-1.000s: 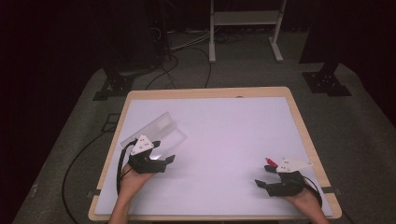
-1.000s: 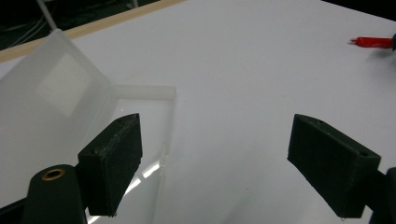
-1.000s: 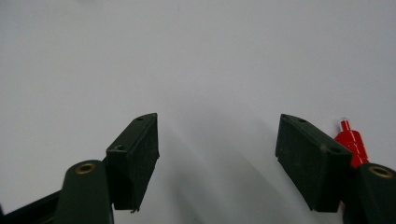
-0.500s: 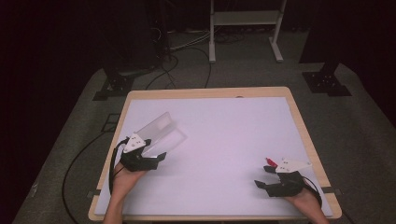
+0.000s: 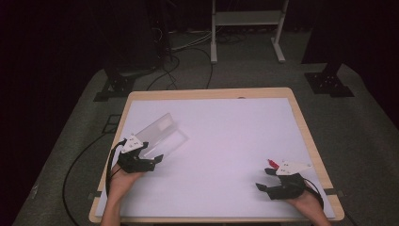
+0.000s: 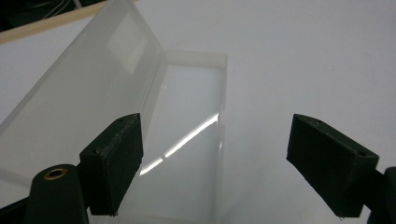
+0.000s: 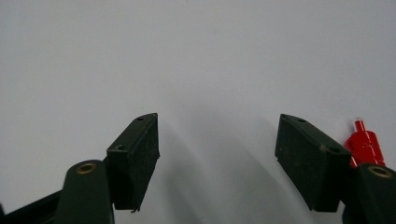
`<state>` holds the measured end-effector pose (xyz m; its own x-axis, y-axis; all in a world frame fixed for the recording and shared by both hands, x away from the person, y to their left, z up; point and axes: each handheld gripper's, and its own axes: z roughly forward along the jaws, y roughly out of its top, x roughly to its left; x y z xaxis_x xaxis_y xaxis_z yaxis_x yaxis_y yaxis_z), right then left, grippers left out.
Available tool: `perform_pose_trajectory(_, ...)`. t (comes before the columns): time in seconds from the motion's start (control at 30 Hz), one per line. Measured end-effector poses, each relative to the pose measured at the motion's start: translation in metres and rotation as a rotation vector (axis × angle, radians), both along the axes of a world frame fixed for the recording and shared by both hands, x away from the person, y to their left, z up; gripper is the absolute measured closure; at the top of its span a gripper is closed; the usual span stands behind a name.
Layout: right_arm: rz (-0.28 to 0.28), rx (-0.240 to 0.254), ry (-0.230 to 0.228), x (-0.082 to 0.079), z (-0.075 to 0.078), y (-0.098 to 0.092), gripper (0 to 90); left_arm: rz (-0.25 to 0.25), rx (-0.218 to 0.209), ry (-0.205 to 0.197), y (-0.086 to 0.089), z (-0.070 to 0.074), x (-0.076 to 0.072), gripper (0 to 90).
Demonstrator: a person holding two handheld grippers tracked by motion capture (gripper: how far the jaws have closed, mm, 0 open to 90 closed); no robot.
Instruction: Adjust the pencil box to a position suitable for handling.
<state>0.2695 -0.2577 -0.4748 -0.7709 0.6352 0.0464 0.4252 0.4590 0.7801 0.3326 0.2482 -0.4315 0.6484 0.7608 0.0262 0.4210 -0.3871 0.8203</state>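
White table: left tongs agape over clear case.

White table mat, floor cables, metal stand

L tongs just beside clear open box | R tongs nr red-tipped item | white table

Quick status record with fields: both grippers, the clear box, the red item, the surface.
left gripper: open, jaws beside the box, holding nothing
right gripper: open, empty, over bare mat
clear plastic box: lid open and tilted up, box looks empty
red item: small, close beside the right gripper's jaw, lying on the mat
surface: white mat on a wood-edged table
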Motion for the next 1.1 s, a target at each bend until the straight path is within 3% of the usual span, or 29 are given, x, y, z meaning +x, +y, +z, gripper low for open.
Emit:
perform_pose_trajectory(0.33,0.006,-0.006,-0.002,-0.001,0.000,0.001,29.7,-0.040,0.093,0.034,-0.005,-0.013,0.005,32.8)
perform_pose_trajectory(0.4,0.007,-0.009,-0.001,-0.001,-0.001,0.001,29.7,-0.053,0.112,0.041,-0.008,-0.016,0.006,38.9)
perform_pose_trajectory(0.57,0.009,-0.013,-0.003,-0.001,-0.001,0.002,29.7,-0.063,0.136,0.044,-0.011,-0.018,0.006,44.8)
perform_pose_trajectory(0.63,0.010,-0.013,-0.004,-0.001,-0.001,0.002,29.7,-0.063,0.145,0.050,-0.011,-0.019,0.007,51.3)
perform_pose_trajectory(1.1,0.010,-0.015,-0.008,-0.001,-0.001,0.002,29.7,-0.102,0.148,0.099,-0.013,-0.024,0.011,72.7)
